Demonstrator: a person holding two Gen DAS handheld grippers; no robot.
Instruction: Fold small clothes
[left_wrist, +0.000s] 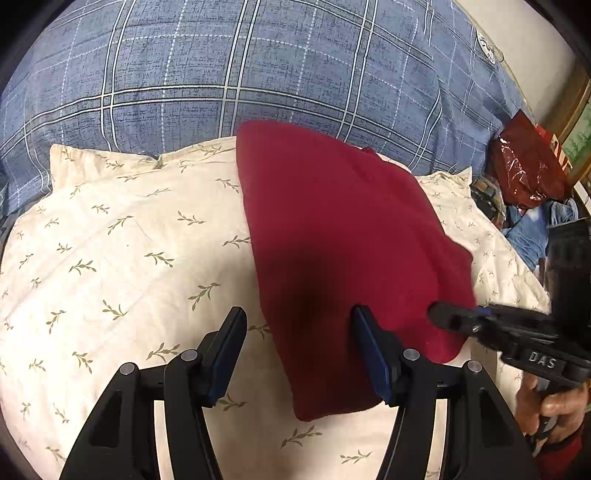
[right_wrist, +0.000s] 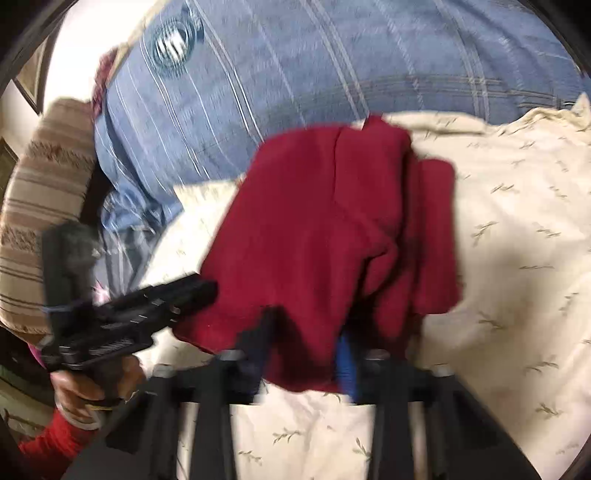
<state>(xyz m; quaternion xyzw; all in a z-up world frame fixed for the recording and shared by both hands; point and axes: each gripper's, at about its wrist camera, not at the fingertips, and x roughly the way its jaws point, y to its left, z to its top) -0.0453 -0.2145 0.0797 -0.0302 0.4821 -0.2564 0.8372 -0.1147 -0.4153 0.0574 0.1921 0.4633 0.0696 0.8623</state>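
Observation:
A dark red garment (left_wrist: 332, 236) lies folded into a long strip on a cream leaf-print pillow (left_wrist: 122, 236). My left gripper (left_wrist: 299, 325) is open, its fingers straddling the garment's near left edge, nothing held. The right gripper shows in the left wrist view (left_wrist: 448, 316) touching the garment's near right edge. In the blurred right wrist view the garment (right_wrist: 314, 229) lies bunched, its near edge between my right gripper (right_wrist: 306, 343) fingers, which stand apart. The left gripper (right_wrist: 199, 291) shows there at the garment's left edge.
A blue plaid duvet (left_wrist: 258, 66) lies behind the pillow. A shiny red plastic bag (left_wrist: 524, 173) and blue clothes (left_wrist: 532, 229) sit at the right. A striped beige cushion (right_wrist: 40, 206) is at the left in the right wrist view.

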